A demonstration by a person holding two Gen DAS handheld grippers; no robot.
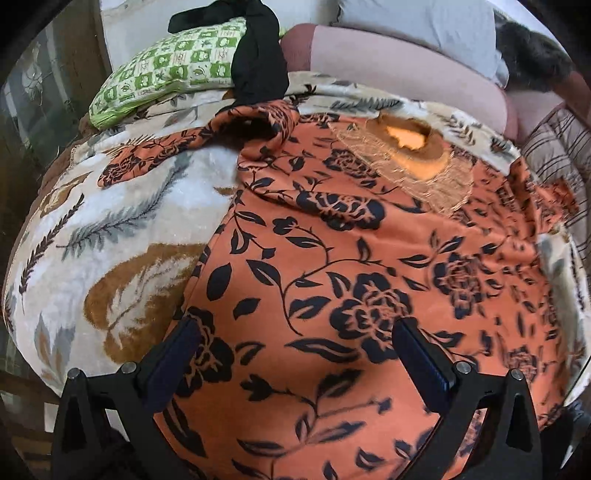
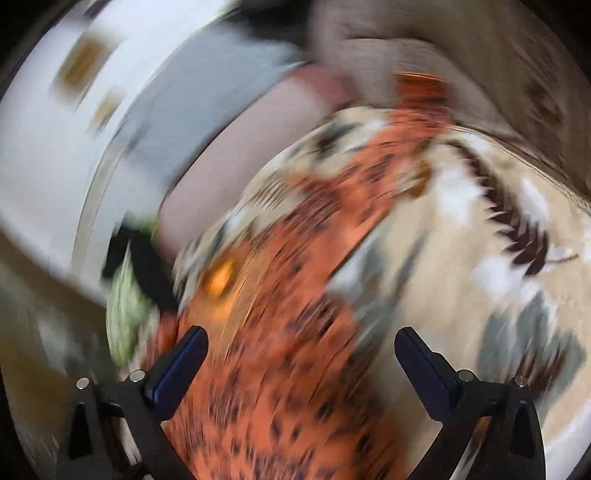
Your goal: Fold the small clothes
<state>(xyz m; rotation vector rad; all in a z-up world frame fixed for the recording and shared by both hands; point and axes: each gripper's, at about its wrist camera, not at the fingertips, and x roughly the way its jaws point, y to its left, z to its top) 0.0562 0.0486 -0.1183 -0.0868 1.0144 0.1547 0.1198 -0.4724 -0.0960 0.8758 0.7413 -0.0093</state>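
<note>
An orange garment with black flower print [image 1: 332,258] lies spread on a cream leaf-patterned blanket [image 1: 110,236]. Its neck opening with lace trim [image 1: 410,147] is at the far side, and one sleeve [image 1: 177,151] stretches out to the left. My left gripper [image 1: 299,332] is open just above the garment's near hem and holds nothing. The right wrist view is heavily motion-blurred. In it the same garment [image 2: 295,314] runs diagonally under my right gripper [image 2: 301,343], which is open and empty.
A green-and-white checked pillow [image 1: 166,70] lies at the back left with a black cloth [image 1: 258,62] draped over it. A pinkish bolster [image 1: 399,70] and a grey cushion [image 1: 424,22] lie behind. A striped cloth [image 1: 554,147] is at the right.
</note>
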